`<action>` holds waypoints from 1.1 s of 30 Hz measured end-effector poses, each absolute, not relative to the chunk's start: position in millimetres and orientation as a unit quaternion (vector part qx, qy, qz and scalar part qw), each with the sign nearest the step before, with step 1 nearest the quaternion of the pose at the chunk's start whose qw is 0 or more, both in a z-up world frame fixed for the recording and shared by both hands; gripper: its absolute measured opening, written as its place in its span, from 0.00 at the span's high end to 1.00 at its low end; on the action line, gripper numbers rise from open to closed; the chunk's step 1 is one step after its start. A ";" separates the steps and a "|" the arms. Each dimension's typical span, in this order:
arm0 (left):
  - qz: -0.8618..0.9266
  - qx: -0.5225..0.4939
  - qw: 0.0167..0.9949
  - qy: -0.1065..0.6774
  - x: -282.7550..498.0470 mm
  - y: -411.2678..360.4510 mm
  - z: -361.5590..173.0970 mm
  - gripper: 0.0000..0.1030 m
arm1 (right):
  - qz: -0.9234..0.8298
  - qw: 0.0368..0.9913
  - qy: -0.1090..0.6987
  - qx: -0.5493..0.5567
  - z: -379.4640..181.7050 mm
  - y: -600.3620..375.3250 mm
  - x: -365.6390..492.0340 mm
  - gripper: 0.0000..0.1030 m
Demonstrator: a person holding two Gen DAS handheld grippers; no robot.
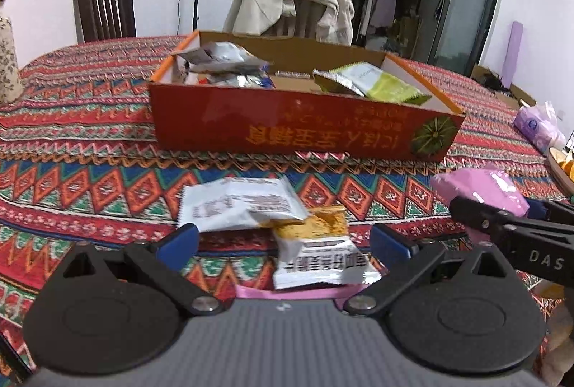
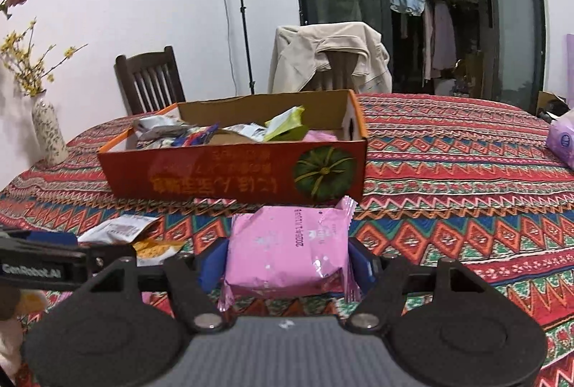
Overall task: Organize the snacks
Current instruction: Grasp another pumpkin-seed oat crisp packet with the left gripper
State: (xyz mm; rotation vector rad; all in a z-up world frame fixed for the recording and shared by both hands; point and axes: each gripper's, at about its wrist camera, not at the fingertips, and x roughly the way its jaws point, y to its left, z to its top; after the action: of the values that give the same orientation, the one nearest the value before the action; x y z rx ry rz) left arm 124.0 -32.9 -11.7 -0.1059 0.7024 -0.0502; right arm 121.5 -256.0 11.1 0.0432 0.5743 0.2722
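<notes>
My right hand-held gripper is clamping the pink snack packet between its blue pads, holding it just in front of the red box. My left hand-held gripper is standing wide, its pads straddling two loose packets lying on the table in front of the box: an orange-and-white one nearest me, and a white one overlapping it, closer to the box. Nothing is standing between these packets and the box's near wall. Inside the box, silver wrappers are piling at its left end and a green packet is lying at its right. Behind the box, a jacket-draped chair is standing at the table's far edge.
</notes>
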 end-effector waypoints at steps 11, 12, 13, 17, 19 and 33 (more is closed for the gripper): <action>0.011 -0.017 0.926 0.378 145.0 -58.1 -23.5 0.00 | 0.135 0.953 0.269 0.036 7.9 -271.3 125.7 0.32; 0.013 -0.016 0.924 0.381 146.6 -59.0 -25.0 0.01 | 0.138 0.952 0.269 0.039 6.7 -271.9 125.8 0.32; 0.015 -0.015 0.923 0.384 148.1 -59.9 -26.5 0.01 | 0.141 0.952 0.269 0.042 5.6 -272.4 125.5 0.32; 0.022 -0.007 0.923 0.383 150.7 -63.3 -27.6 0.05 | 0.148 0.950 0.271 0.049 2.6 -273.9 126.6 0.32; 0.023 -0.009 0.924 0.382 151.1 -63.5 -27.9 0.05 | 0.151 0.949 0.273 0.052 1.1 -273.8 127.9 0.32; 0.019 -0.017 0.930 0.366 144.5 -58.4 -21.6 0.45 | 0.155 0.948 0.269 0.061 -1.2 -275.4 126.7 0.32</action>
State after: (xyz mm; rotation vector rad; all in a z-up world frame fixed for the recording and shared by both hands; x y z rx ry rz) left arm 144.5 -58.4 -21.6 -0.0355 0.7503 0.0394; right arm 126.7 -275.4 -1.2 0.1239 0.5483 0.3163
